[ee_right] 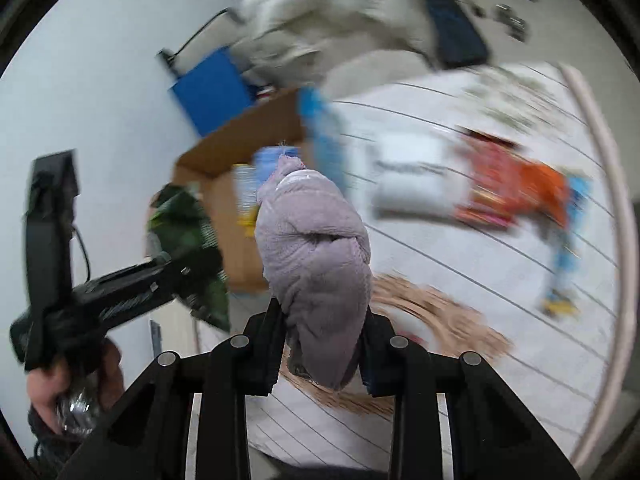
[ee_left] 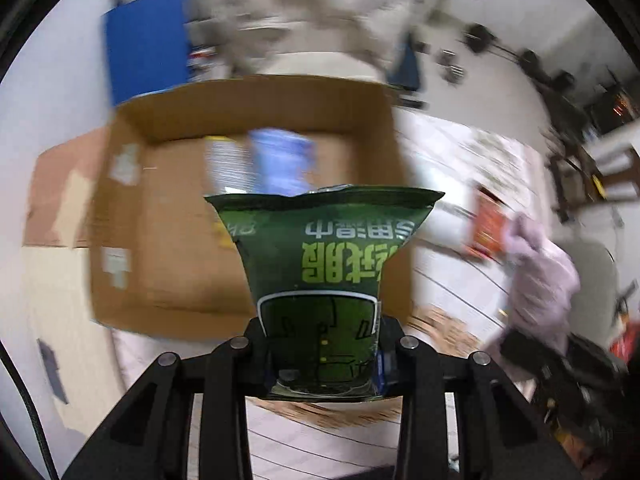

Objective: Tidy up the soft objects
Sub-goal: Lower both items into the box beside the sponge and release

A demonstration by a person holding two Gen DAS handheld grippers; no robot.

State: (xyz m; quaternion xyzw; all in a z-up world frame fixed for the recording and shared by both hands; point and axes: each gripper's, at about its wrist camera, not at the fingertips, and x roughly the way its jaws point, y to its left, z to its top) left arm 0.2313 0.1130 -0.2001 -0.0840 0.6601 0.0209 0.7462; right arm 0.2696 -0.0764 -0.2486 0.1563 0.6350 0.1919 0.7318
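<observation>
Left gripper point(ee_left: 320, 344): fingers clenched on the lower end of a green bag point(ee_left: 324, 280); the bag stands up from the fingers, its print upside down to the camera.
Green bag, position: held in the air, in front of and over the near edge of an open box point(ee_left: 168, 208).
Right gripper point(ee_right: 320, 344): fingers clenched on a lilac towel point(ee_right: 316, 256), bunched into a roll that rises from between them.
Towel, position: held clear of the white ruled mat point(ee_right: 460, 280) beneath it; in the left view it appears at right, blurred.
Left hand point(ee_right: 52, 388): seen at lower left in the right view, gripping the handle of the left gripper, with the green bag at the tip.
Box: brown cardboard, flaps spread, beyond both grippers; blurred blue and white packets point(ee_left: 260, 160) lie inside.
Mat, far side: a white packet point(ee_right: 412, 176) just beside an orange-red item point(ee_right: 516, 184); details lost to blur.
Background: a blue panel point(ee_left: 148, 40) behind the box, and a pale grey heap point(ee_right: 332, 12) beyond it, too blurred to identify.
</observation>
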